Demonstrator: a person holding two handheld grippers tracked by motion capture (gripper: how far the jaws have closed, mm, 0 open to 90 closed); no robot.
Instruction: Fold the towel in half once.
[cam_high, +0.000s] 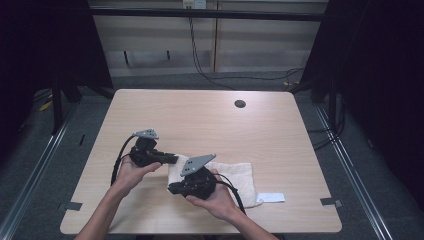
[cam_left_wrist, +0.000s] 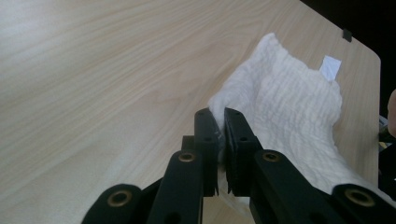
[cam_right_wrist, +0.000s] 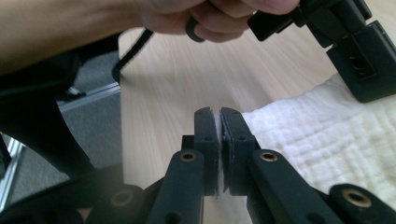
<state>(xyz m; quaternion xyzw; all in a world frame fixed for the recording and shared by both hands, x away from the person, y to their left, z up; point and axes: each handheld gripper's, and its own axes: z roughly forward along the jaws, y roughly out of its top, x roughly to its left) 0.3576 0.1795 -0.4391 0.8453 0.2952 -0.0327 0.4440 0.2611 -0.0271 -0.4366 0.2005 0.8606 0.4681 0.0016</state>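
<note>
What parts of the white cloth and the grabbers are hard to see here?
- High view: the white cloth has its left edge covered by the right gripper and the hand holding it.
- High view: the left gripper shows too small to tell how its jaws stand.
- Left gripper view: the cloth's pinched corner is hidden between the shut jaws.
- Right gripper view: the cloth runs off the right edge.
- High view: the white label is too small to read.

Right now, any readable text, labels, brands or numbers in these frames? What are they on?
None readable.
White tag beside the white cloth on the table: looks blank, too small to show print; the same in the left gripper view.
Grey plates on the left hand-held gripper and right hand-held gripper: no markings visible.
Small fixture on the back wall: too small to read.
</note>
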